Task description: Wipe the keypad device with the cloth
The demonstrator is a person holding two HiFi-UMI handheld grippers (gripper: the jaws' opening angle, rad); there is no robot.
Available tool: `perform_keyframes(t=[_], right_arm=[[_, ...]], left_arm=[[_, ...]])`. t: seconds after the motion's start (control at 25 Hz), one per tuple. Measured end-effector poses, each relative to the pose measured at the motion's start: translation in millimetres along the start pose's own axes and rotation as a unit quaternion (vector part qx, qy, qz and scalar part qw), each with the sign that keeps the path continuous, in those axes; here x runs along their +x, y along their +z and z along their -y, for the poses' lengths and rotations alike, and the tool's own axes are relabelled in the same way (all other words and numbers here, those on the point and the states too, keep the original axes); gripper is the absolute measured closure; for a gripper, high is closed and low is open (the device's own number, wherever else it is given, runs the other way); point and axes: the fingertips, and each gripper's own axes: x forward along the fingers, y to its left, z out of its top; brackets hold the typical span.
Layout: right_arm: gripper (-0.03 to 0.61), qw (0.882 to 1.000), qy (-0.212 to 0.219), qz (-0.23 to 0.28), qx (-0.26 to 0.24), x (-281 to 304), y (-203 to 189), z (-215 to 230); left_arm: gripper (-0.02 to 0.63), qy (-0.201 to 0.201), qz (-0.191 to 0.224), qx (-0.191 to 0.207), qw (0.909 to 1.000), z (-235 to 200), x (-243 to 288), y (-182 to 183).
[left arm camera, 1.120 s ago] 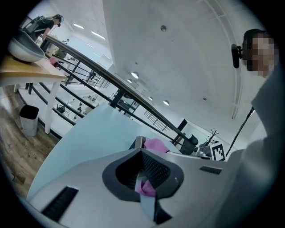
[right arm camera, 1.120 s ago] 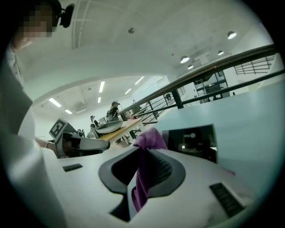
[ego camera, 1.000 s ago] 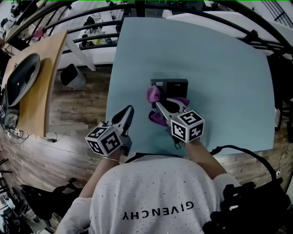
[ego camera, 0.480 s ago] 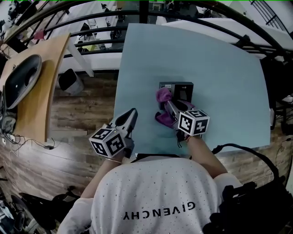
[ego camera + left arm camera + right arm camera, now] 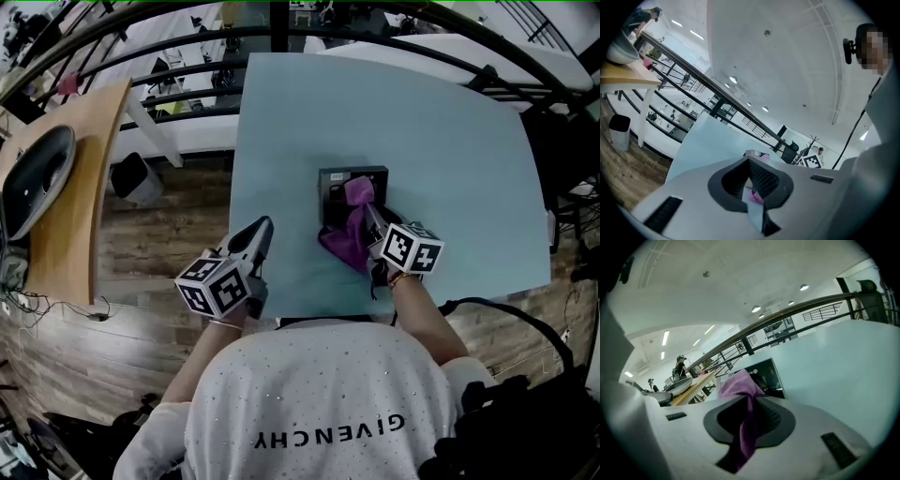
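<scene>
The cloth (image 5: 347, 241) hides the near half of the keypad device (image 5: 334, 181) from overhead

The cloth (image 5: 345, 242) is purple, the keypad device (image 5: 334, 182) black, the tabletop (image 5: 450, 141) pale blue. Black-and-white square markers pattern the cubes on the left gripper (image 5: 262, 227) and right gripper (image 5: 373, 217).

One keypad device (image 5: 334, 181), one cloth (image 5: 347, 241), two grippers (image 5: 262, 228) (image 5: 371, 212)

We hold a crumpled purple cloth (image 5: 345, 242) in our right gripper (image 5: 368, 208), its bunched end on the black rectangular keypad device (image 5: 330, 180) — mid pale-blue tabletop (image 5: 450, 131); our left gripper (image 5: 262, 228) (jaws together) sits well apart.
</scene>
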Motion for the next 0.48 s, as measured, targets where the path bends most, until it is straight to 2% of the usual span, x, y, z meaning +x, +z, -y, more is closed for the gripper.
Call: perform_keyframes(t=[0.28, 0.48], right_arm=[[0.531, 0.998, -0.034, 0.032, 0.042, -14, 8, 31], [0.529, 0.996, -0.051, 0.046, 0.058, -22, 12, 45]], left_arm=[[0.614, -0.007, -0.015, 0.037, 0.9992, 9, 11, -1], [0.614, -0.006, -0.015, 0.039, 0.9991, 12, 11, 0]])
